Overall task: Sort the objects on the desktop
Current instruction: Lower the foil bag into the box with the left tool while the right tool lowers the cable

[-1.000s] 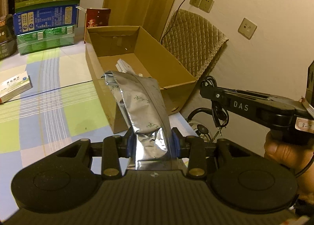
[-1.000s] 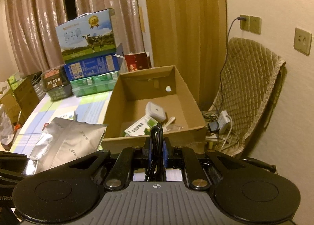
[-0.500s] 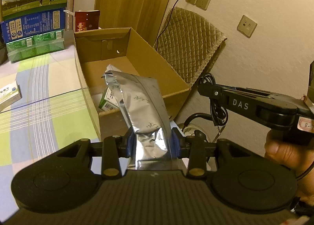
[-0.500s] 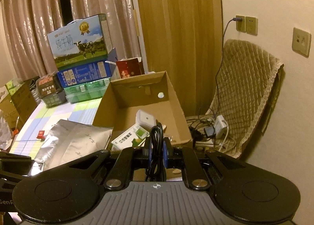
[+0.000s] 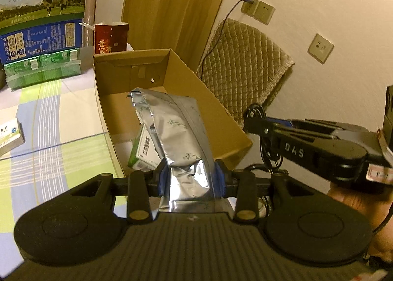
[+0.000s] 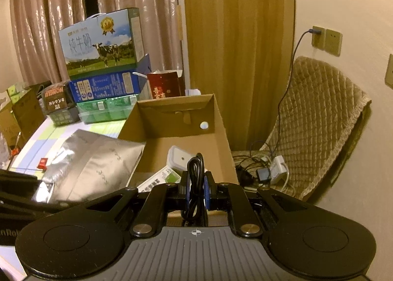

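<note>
My left gripper [image 5: 191, 179] is shut on a silver foil pouch [image 5: 176, 131], which sticks out over the near end of the open cardboard box [image 5: 181, 65]. The same foil pouch [image 6: 93, 165] shows at the left of the right wrist view, held above the box's left wall. My right gripper [image 6: 196, 194] is shut on a coiled black cable [image 6: 195, 165] over the near end of the cardboard box [image 6: 221, 121]. Inside the box lie a green-and-white carton [image 6: 159, 179] and a white square device [image 6: 179, 158]. In the left wrist view the right gripper [image 5: 255, 124] hangs by the box's right wall.
Milk cartons [image 6: 98, 47] and green packs [image 6: 105, 109] stack at the table's far end beside a red box [image 6: 164, 84]. A small white carton [image 5: 9, 136] lies on the checked cloth. A quilted chair [image 6: 316, 119] and a power strip with plugs [image 6: 270, 170] stand right of the box.
Both grippers have moved forward toward the box with their loads. The pouch now hangs over the box's inside; the box's contents show closer in the right wrist view.
</note>
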A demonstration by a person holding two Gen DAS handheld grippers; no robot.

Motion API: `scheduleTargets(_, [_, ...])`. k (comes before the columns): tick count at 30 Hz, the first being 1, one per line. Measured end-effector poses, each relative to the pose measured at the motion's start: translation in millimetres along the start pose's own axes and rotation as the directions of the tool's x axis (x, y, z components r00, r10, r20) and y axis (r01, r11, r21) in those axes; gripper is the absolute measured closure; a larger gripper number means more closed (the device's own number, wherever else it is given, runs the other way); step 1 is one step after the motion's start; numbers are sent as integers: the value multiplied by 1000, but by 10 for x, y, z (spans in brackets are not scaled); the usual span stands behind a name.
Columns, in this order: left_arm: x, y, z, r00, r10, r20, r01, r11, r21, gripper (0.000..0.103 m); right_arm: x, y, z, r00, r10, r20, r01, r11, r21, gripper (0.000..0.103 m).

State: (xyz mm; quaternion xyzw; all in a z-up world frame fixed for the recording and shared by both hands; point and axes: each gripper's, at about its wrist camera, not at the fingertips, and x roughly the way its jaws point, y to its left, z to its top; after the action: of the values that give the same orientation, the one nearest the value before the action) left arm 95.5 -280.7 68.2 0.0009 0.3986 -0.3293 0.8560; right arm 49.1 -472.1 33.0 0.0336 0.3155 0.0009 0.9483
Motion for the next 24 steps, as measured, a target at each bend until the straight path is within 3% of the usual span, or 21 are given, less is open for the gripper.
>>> scheduleTargets(24, [442, 351, 566, 999, 38, 24, -38, 999, -16, 70, 611, -76, 472, 1000, 17, -16, -17, 999, -45, 95])
